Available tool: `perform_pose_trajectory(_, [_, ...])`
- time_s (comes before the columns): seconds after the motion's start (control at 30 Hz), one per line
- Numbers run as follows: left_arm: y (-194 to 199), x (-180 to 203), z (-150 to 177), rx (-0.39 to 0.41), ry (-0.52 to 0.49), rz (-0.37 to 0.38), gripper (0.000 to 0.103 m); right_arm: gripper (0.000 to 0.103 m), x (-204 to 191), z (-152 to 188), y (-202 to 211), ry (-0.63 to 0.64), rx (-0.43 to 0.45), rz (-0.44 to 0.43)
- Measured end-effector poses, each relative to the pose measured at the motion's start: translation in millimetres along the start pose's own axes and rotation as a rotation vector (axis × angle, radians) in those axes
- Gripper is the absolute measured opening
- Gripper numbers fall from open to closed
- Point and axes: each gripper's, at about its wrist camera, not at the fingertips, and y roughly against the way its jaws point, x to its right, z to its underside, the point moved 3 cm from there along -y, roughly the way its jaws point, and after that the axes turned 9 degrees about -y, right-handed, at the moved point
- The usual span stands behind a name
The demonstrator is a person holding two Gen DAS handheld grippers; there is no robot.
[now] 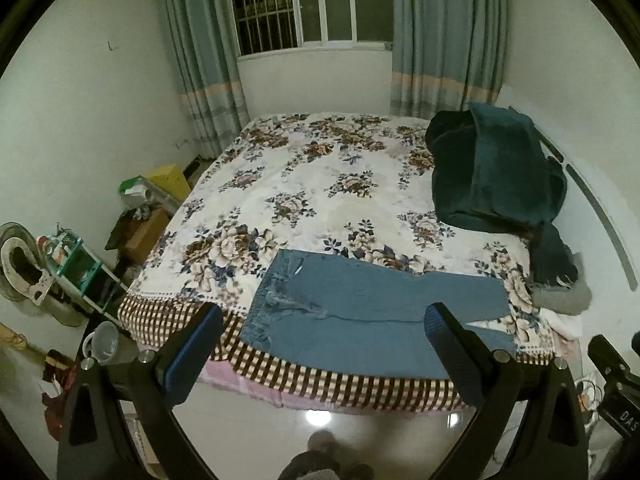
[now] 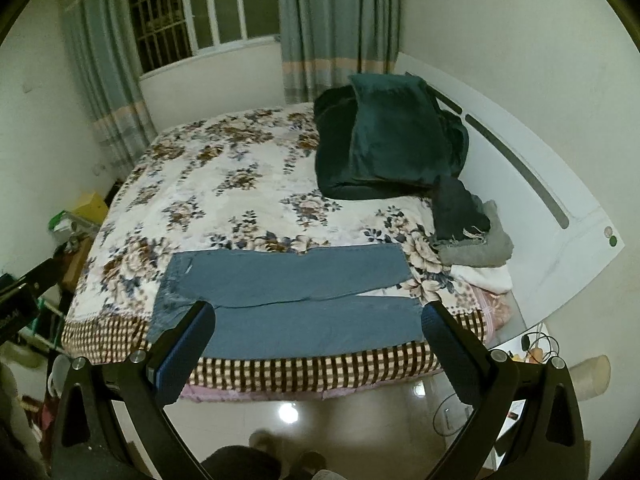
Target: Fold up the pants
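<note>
Jaws wide apart on left gripper [image 1: 324,322] and right gripper [image 2: 318,320], holding nothing. Blue pants [image 2: 288,300] flat along near edge of floral bed [image 2: 224,200], 2 legs side by side. Beyond: dark green blanket [image 2: 384,140], grey towel [image 2: 476,248]. Both hovering short of bed edge.

The pants [image 1: 372,312] [image 2: 288,300] are blue denim jeans, spread flat along the near edge of the bed [image 1: 304,184] [image 2: 224,200], on its floral cover. They lie sideways, waistband to the left, both legs stretched to the right, side by side with a narrow gap opening between them toward the hems. The fabric around the waist and seat is rumpled; the legs are smooth. The near leg runs along the checkered border.
</note>
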Motion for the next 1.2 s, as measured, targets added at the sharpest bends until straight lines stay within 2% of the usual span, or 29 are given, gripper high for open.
perform_pose_trajectory(0.17, [-72.9, 15.6, -33.6, -0.054, -0.018, -0.007, 0.103, 0.103, 6.7, -40.6, -83.8, -0.030, -0.044, 0.051])
perform_pose_trajectory(0.33, [-164.7, 33.6, -73.3, -0.124, -0.029, 0.007, 0.103, 0.103, 8.5, -84.0, -192.9, -0.079, -0.105, 0.119])
perform_pose_trajectory(0.37, [-181.5, 37.6, -79.1, -0.139, -0.035, 0.010, 0.103, 0.103, 9.6, -95.3, -224.8, -0.091, -0.121, 0.142])
perform_pose_trajectory(0.53, [-313.4, 58.5, -103.0, -0.284, -0.051, 0.000, 0.103, 0.103, 17.4, -130.8, -362.0, -0.172, -0.236, 0.198])
perform_pose_trajectory(0.63, [-407.4, 64.4, -101.6, -0.407, -0.040, -0.023, 0.103, 0.103, 37.9, -142.3, -469.2, -0.274, -0.342, 0.221])
perform_pose_trajectory(0.73, [-504.5, 69.4, -85.8, -0.554, -0.009, -0.032, 0.103, 0.103, 64.9, -137.8, -567.7, -0.387, -0.438, 0.234])
perform_pose_trajectory(0.77, [-539.9, 70.3, -77.8, -0.607, 0.010, -0.034, 0.103, 0.103, 73.3, -133.3, -587.2, -0.414, -0.457, 0.241])
perform_pose_trajectory(0.83, [-592.8, 71.3, -63.1, -0.689, 0.044, -0.039, 0.103, 0.103, 98.2, -122.3, -664.8, -0.525, -0.540, 0.262])
perform_pose_trajectory(0.9, [-642.7, 68.3, -44.6, -0.778, 0.095, -0.041, 0.103, 0.103, 118.4, -110.9, -720.9, -0.601, -0.595, 0.282])
perform_pose_trajectory(1.03, [-707.5, 65.1, -15.2, -0.918, 0.232, -0.020, 0.103, 0.103, 147.5, -82.4, -818.6, -0.684, -0.682, 0.331])
perform_pose_trajectory(1.2, [-755.1, 49.8, 18.0, -1.030, 0.360, -0.070, 0.101, 0.103, 161.5, -49.4, -881.3, -0.771, -0.753, 0.382])
